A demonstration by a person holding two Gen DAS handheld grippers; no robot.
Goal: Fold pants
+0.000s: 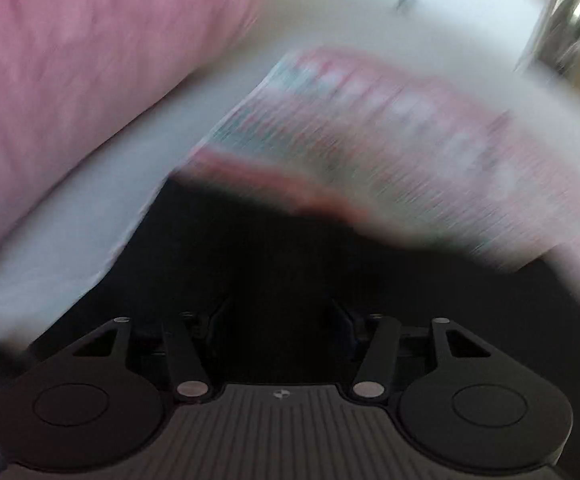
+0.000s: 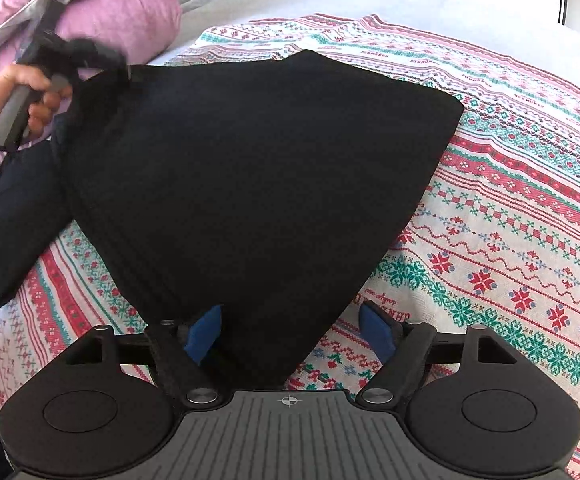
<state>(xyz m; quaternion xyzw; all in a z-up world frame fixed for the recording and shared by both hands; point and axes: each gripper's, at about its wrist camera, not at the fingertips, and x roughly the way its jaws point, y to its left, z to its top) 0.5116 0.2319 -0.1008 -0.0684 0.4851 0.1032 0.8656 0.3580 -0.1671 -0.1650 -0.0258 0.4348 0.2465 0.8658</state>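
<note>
The black pants [image 2: 250,168] lay folded on the patterned cloth [image 2: 510,208]. The right gripper [image 2: 290,332] stood open astride a corner; the left gripper [image 2: 126,70] seemed open, blurred. Possibly 1 fold remained.

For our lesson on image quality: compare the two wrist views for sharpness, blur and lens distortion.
Left wrist view: heavy motion blur smears the patterned cloth and pink bedding. Right wrist view: sharp on the black pants, only the left gripper blurred; fisheye bends the cloth's stripes.
</note>
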